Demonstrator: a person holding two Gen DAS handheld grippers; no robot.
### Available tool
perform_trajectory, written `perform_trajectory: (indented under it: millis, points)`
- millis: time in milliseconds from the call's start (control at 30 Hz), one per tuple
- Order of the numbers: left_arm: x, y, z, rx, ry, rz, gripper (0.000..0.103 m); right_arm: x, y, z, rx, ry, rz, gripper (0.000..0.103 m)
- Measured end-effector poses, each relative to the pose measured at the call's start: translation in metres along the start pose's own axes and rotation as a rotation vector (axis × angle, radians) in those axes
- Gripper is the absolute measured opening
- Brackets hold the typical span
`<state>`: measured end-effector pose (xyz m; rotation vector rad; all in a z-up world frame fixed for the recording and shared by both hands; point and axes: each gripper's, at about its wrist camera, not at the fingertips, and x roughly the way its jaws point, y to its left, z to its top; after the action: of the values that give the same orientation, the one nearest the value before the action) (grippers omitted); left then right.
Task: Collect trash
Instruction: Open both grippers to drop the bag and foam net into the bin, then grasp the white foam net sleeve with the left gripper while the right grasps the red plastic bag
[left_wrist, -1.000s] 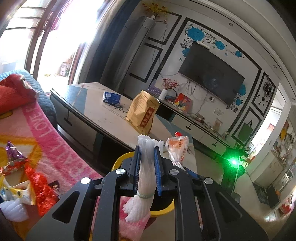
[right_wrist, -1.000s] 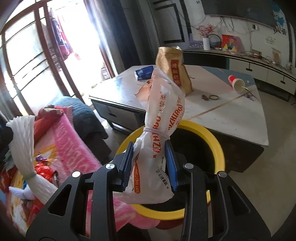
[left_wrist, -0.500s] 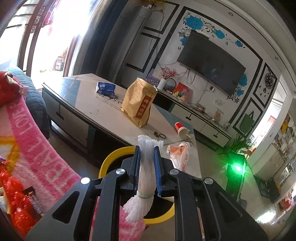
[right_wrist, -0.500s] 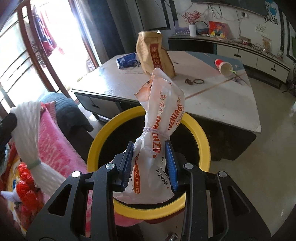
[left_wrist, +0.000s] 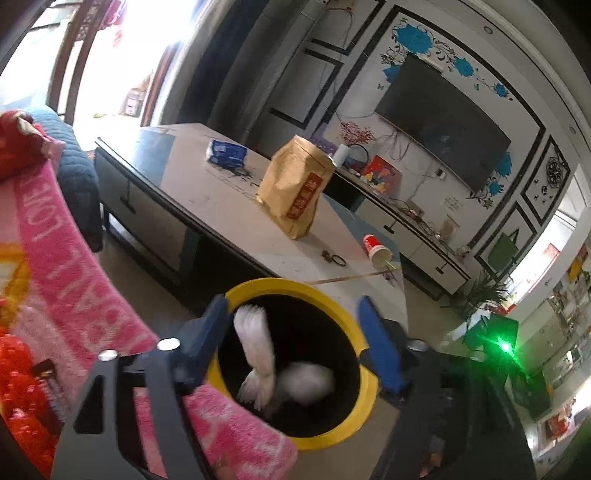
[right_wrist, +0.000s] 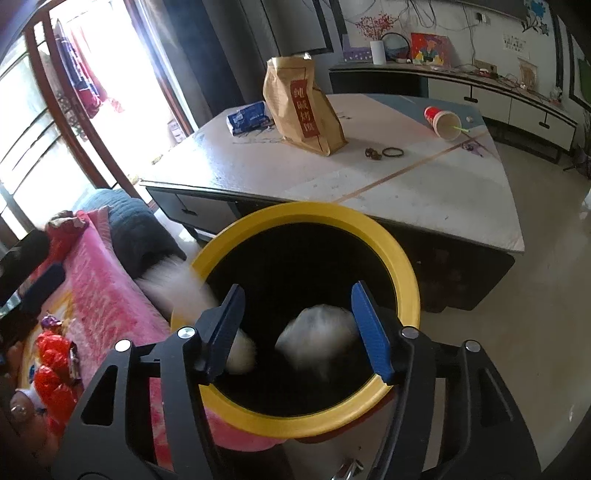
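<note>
Both my grippers hang over the yellow-rimmed bin (right_wrist: 402, 280), and I place everything from it. My left gripper (left_wrist: 295, 343) has just been opening; its jaws stand wide with nothing pressed between them, and the white foam net (left_wrist: 255, 354) drops blurred inside the rim on the couch side. My right gripper (right_wrist: 299, 328) has also just been opening and grips nothing; the plastic snack bag (right_wrist: 317, 332) falls into the black mouth between its blue pads.

Both pieces look feather-light and soft, so I judge they crush easily and are best pinched at the banded waist.

On the pink blanket (right_wrist: 99, 291) beside the bin lie red crinkly wrappers (right_wrist: 51, 365): slippery foil, I'd guess, best pinched by a bunched fold.

Beyond the bin on the coffee table (right_wrist: 424, 192) stands a brown paper bag (right_wrist: 303, 107), stiff enough to take by its rolled top, and a tipped red paper cup (right_wrist: 441, 120), to be held lightly by its wall.
</note>
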<state>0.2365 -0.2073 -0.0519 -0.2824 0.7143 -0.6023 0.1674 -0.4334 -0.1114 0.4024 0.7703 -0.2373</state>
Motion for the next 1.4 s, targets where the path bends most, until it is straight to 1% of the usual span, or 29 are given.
perform_trajectory:
  millis: [33, 133, 233, 300, 367, 467, 567, 733, 833, 1233, 1400]
  points:
    - [-0.004, 0.001, 0.000, 0.002, -0.006, 0.007, 0.082, -0.002, 0.002, 0.001, -0.003, -0.006, 0.006, 0.053]
    - [-0.021, 0.006, 0.000, 0.006, -0.026, 0.038, 0.091, -0.012, 0.012, 0.002, -0.025, -0.035, 0.024, 0.053]
    - [-0.039, 0.013, -0.001, 0.007, -0.048, 0.067, 0.095, -0.024, 0.024, 0.003, -0.050, -0.068, 0.059, 0.055]
    - [-0.052, 0.018, -0.001, 0.004, -0.066, 0.086, 0.095, -0.031, 0.032, 0.003, -0.064, -0.087, 0.081, 0.057]
    - [-0.064, 0.022, -0.002, 0.000, -0.083, 0.104, 0.096, -0.040, 0.040, 0.002, -0.079, -0.107, 0.107, 0.062]
    - [-0.081, 0.028, -0.004, 0.004, -0.108, 0.148, 0.096, -0.051, 0.052, -0.001, -0.104, -0.134, 0.138, 0.065]
    - [-0.095, 0.032, -0.007, 0.005, -0.128, 0.176, 0.096, -0.060, 0.064, -0.004, -0.120, -0.158, 0.175, 0.069]
    - [-0.115, 0.041, -0.013, 0.003, -0.158, 0.213, 0.096, -0.073, 0.086, -0.012, -0.186, -0.193, 0.218, 0.073]
    - [-0.129, 0.050, -0.015, -0.004, -0.181, 0.241, 0.096, -0.080, 0.098, -0.018, -0.226, -0.211, 0.236, 0.074]
    - [-0.173, 0.081, -0.021, -0.055, -0.251, 0.335, 0.096, -0.095, 0.148, -0.047, -0.384, -0.212, 0.319, 0.077]
    - [-0.189, 0.096, -0.026, -0.080, -0.266, 0.372, 0.096, -0.095, 0.168, -0.061, -0.438, -0.185, 0.350, 0.077]
